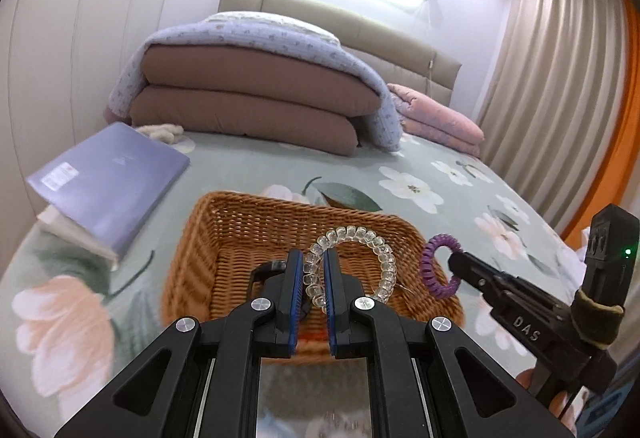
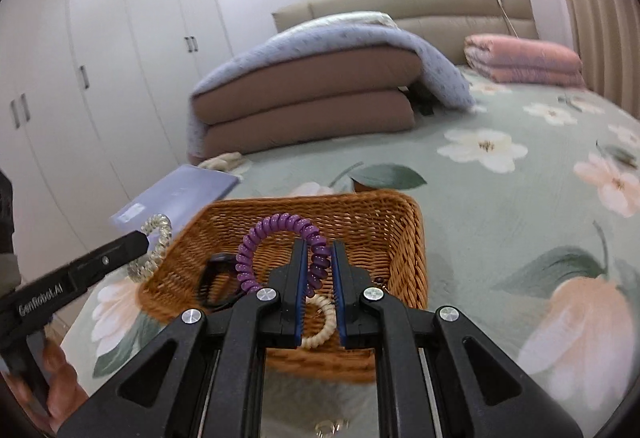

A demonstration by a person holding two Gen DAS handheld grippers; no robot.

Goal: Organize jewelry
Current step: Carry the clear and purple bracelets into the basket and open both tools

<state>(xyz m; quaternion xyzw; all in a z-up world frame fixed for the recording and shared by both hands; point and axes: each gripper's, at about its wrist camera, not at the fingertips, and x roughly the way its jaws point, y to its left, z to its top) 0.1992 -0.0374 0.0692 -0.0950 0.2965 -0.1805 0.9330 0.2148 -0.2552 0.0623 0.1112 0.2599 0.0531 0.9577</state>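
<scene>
A brown wicker basket [image 1: 248, 222] [image 2: 404, 238] sits on the floral bedspread. My left gripper [image 1: 314, 262] is shut on a clear spiral coil band [image 1: 360, 238] and holds it over the basket; the band also shows in the right wrist view [image 2: 154, 248]. My right gripper [image 2: 320, 258] is shut on a purple spiral coil band [image 2: 276, 228], also above the basket; the left wrist view shows this band [image 1: 430, 266] by the basket's right rim. Inside the basket lie a black band [image 2: 216, 278] and a cream coil band [image 2: 322, 326].
A purple book [image 1: 112, 173] lies on the bed left of the basket. Folded brown and lilac quilts [image 1: 256, 93] and a pink one [image 1: 436, 117] are stacked toward the headboard. White wardrobes [image 2: 100, 77] stand at the left, curtains [image 1: 560, 77] at the right.
</scene>
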